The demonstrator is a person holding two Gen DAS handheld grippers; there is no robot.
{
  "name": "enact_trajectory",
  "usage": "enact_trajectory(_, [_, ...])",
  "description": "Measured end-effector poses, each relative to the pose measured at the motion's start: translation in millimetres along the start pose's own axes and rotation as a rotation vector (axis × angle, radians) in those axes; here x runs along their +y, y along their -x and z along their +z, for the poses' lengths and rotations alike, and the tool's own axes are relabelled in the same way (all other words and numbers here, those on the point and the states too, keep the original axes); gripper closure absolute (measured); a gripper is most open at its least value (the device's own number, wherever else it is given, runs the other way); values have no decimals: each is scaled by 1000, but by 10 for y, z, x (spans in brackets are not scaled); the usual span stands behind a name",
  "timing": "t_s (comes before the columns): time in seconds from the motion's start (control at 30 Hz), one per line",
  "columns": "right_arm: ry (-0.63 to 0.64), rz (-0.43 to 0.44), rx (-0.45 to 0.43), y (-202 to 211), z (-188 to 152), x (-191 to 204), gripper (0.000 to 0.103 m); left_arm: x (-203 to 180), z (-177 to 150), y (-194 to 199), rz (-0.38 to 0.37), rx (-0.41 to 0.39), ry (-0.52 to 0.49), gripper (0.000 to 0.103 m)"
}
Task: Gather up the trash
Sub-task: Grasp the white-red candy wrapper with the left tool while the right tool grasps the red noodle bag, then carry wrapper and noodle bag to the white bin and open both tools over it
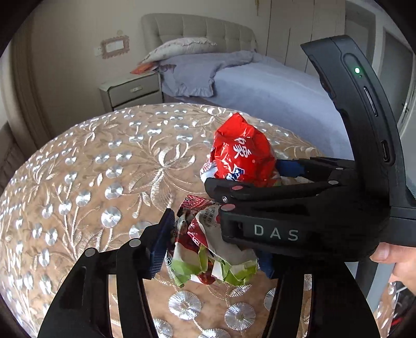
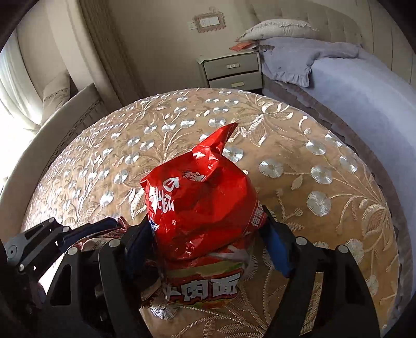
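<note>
Two black two-finger tongs work side by side over a round table in a bedroom, each closed on a piece of crumpled packaging. The left gripper [image 1: 210,249], its fingers tipped with ribbed blue pads [image 1: 160,247], pinches a wadded white, green and red paper wrapper [image 1: 208,257] printed with small text; the left pad presses the wad's edge, while the far pad is mostly hidden behind the other tool. The wad sits low over the tabletop, and whether it still touches cannot be told.

The right gripper [image 2: 210,244] squeezes a glossy red foil noodle packet [image 2: 200,205] from both sides, its blue pads [image 2: 277,247] bearing on the creased, puffed-up plastic. The packet stands upright with a twisted peak, white characters across its face and a band of bold lettering near its base, which meets the table. In the left wrist view the same packet shows just beyond the paper wad, with the right tool's black body, marked "DAS" and lit by a green lamp, crossing in front; a hand [image 1: 395,262] grips it at the frame's edge.

Both pieces lie near the table's near side. The round table [image 1: 78,169] wears a tan cloth embroidered with shiny silver flowers and gold stems. Behind it stand one bed with a tufted beige headboard [image 1: 197,31], a lavender ruffled cover [image 1: 260,85] and one pillow [image 1: 179,48], one pale two-drawer nightstand [image 2: 231,70], and one framed wall switch [image 2: 208,22]. A curved beige upholstered seat [image 2: 65,122] edges the window side.
</note>
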State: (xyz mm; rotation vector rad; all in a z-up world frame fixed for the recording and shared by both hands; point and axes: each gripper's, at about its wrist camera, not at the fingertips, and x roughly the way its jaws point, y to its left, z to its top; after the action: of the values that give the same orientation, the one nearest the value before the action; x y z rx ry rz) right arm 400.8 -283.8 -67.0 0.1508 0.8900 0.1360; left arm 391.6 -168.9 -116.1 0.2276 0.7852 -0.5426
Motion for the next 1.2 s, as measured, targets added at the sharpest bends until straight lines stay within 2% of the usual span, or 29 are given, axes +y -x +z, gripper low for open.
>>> enact_trajectory(0.13, [3,-23,6,142,-145,24,34,-113,-111,113,-3,-4,-6,54])
enact_trajectory(0.23, [54,-56,-12,324,-309,61,34,-238,-256,267,3,-5,-41,56])
enact_trajectory(0.33, [81,-42,-16,532,-477,88,34,-315,-414,480,-41,0,-36,56])
enact_trajectory(0.5, [94,-28,-27,960,-816,113,34,-436,-728,885,-63,-25,-22,57])
enact_trajectory(0.73, [88,-11,-67,1517,-1231,82,34,-643,-1140,1448,-30,-81,-31,57])
enact_trajectory(1.07, [85,-65,-122,2106,-1711,-20,34,-1005,-1375,1814,-74,-107,-58,57])
enact_trajectory(1.2, [118,-121,-150,2301,-1896,-48,34,-1236,-1409,1897,-112,-120,-85,57])
